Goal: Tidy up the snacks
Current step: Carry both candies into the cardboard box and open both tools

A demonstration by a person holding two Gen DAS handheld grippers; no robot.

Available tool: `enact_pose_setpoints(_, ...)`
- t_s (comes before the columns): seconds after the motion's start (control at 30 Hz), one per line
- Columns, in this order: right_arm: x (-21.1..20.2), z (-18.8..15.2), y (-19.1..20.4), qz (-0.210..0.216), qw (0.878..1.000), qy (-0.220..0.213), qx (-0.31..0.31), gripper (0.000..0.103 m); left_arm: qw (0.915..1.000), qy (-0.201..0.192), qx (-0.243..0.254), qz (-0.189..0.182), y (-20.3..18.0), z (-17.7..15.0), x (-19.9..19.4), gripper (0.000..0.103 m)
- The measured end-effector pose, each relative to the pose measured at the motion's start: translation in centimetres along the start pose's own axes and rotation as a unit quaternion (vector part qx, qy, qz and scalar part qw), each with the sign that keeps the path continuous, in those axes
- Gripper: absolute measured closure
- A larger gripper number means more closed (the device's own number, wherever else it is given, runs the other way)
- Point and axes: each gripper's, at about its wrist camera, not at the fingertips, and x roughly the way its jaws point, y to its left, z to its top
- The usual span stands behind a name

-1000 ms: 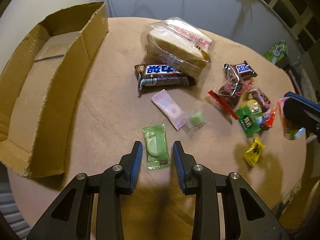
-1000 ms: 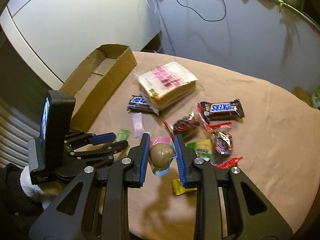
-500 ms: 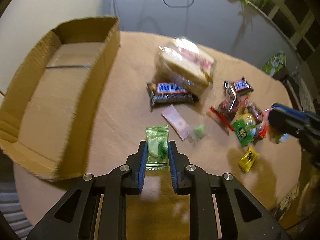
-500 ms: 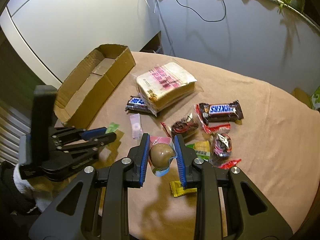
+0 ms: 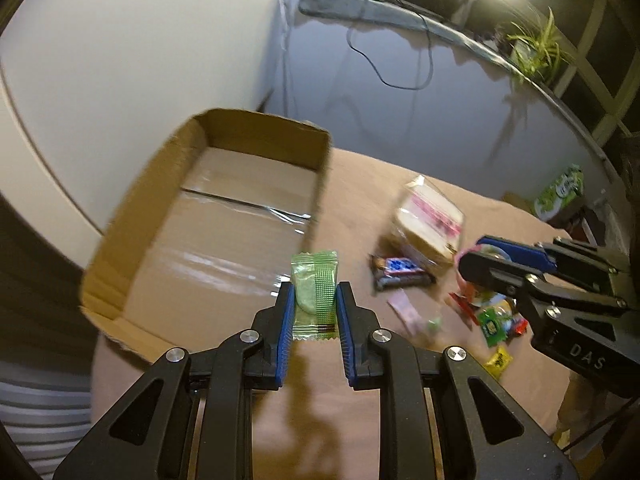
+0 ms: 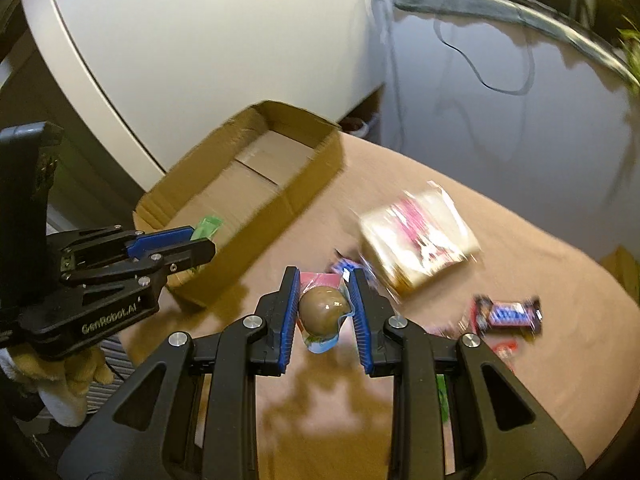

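Observation:
My left gripper [image 5: 314,294] is shut on a green snack packet [image 5: 314,294] and holds it in the air beside the near right corner of the open cardboard box [image 5: 224,216]. My right gripper [image 6: 325,307] is shut on a wrapped brown egg snack [image 6: 323,308], lifted above the table right of the box [image 6: 256,184]. The left gripper also shows in the right wrist view [image 6: 196,240], with the green packet [image 6: 207,227] at the box's long wall. The right gripper shows in the left wrist view [image 5: 484,258].
On the tan tablecloth [image 5: 360,420] lie a bagged sandwich [image 5: 430,220], a dark chocolate bar [image 5: 400,270], a pink sachet [image 5: 404,308] and a heap of small sweets [image 5: 494,320]. A second chocolate bar [image 6: 508,314] lies at the right. A grey wall with cables stands behind.
My left gripper closed on the green packet, lifted it and carried it toward the box. My right gripper, holding the egg snack, moved left toward the box too.

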Motion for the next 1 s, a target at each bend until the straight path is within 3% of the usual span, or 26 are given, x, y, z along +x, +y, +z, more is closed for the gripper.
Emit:
enact_pose_setpoints(0.37, 5.0, 5.8, 5.0, 0.038, 0.998, 0.012, -0.049, 0.077, 0.9991, 0.000, -0.031, 0.030, 4.6, 0.3, 0.6, 0.084)
enact_pose_setpoints(0.9, 10.3, 8.2, 8.0, 0.059, 0.995, 0.043, -0.064, 0.076, 0.9971, 0.008, -0.058, 0.049, 7.3, 0.1, 1.7, 0.082)
enact_pose_setpoints(0.97, 10.4, 8.2, 8.0, 0.057, 0.995, 0.043, -0.064, 0.060, 0.9970, 0.008, -0.059, 0.050, 7.3, 0.0, 1.7, 0.077)
enact_pose_setpoints(1.0, 10.4, 8.3, 8.0, 0.056, 0.996, 0.040, -0.064, 0.047, 0.9969, 0.008, -0.060, 0.052, 7.4, 0.0, 1.7, 0.074)
